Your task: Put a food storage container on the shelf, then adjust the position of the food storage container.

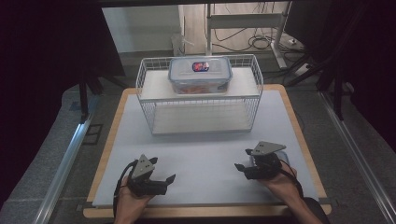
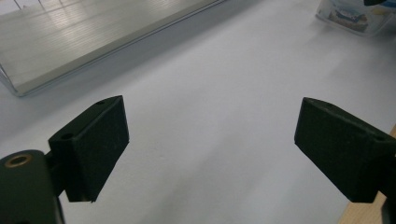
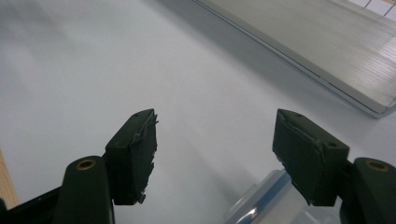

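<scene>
My left gripper (image 1: 163,171) rests low over the white mat at the near left, jaws open and pointing right with nothing between them; in the left gripper view the left gripper (image 2: 210,140) frames bare mat. My right gripper (image 1: 243,159) sits at the near right, open and pointing left, also with nothing between its jaws (image 3: 215,149). A small clear container with a blue rim (image 1: 281,155) lies just under and behind the right gripper, seen at the bottom edge (image 3: 261,207) and far off (image 2: 357,16). A larger clear lidded box (image 1: 200,74) stands on top of the white wire rack (image 1: 149,100).
The wire rack's lower board (image 2: 70,42) (image 3: 327,46) lies at the far side of the mat (image 1: 201,154). The wooden table edge (image 1: 105,154) frames the mat. Stand legs and cables lie on the floor behind.
</scene>
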A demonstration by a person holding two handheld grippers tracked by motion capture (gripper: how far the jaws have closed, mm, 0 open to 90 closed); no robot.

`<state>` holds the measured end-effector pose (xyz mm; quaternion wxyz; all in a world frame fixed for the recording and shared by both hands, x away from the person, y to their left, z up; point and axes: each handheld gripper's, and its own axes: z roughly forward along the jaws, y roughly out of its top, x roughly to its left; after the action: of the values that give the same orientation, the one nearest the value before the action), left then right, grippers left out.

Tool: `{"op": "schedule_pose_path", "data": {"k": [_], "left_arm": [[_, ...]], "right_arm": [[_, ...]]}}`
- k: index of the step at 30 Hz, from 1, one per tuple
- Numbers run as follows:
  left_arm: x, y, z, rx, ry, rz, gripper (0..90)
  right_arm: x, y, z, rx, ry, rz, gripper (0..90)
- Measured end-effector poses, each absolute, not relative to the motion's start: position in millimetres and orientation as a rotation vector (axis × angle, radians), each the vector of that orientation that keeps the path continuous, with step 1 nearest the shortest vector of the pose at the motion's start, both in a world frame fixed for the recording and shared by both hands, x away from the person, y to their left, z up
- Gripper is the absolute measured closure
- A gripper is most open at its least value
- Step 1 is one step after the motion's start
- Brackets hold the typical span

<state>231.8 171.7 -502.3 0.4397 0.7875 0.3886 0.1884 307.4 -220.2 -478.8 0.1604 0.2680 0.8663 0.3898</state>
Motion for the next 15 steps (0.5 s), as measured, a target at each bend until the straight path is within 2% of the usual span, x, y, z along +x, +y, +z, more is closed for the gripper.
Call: {"op": "schedule_pose_path", "data": {"k": [7,15], "left_arm": [[232.3,173.7,-502.1,1.940,0.981,0.460,7.7],[232.0,172.9,-502.8,1.943,0.981,0.469,7.7]], "right_arm": [[310.5,-224.9,-479.5,0.805,2.478,1.114,30.3],[316.5,-240.4,-473.5,0.991,2.453,1.136,43.4]]}}
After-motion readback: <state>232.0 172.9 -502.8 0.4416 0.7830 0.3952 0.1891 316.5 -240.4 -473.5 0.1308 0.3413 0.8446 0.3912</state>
